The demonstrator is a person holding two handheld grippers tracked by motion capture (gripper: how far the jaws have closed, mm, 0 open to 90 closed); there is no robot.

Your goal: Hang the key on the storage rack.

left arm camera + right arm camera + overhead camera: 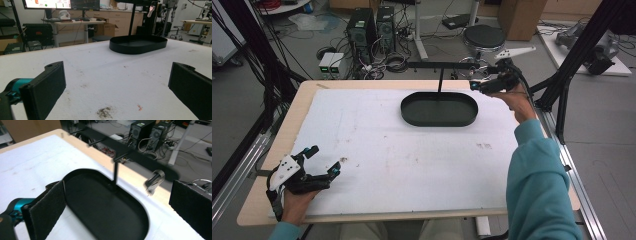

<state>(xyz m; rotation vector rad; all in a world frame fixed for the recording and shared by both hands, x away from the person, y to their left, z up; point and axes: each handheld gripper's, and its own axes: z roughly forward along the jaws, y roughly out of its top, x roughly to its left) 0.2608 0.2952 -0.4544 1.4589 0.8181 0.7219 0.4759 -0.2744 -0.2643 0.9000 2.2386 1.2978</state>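
A black oval tray lies at the far middle of the white mat, with nothing in it; it also appears in the left gripper view and the right gripper view. My left gripper rests low at the mat's near left corner, open and holding nothing. My right gripper hovers over the tray's far right end, open and holding nothing. Behind the tray a thin black post carries a horizontal bar. A blurred metal clip hangs from that bar.
The white mat covers most of the wooden table and has small stains near the left gripper. Computer towers, cables and a stool stand on the floor beyond. Black frame poles rise at the right.
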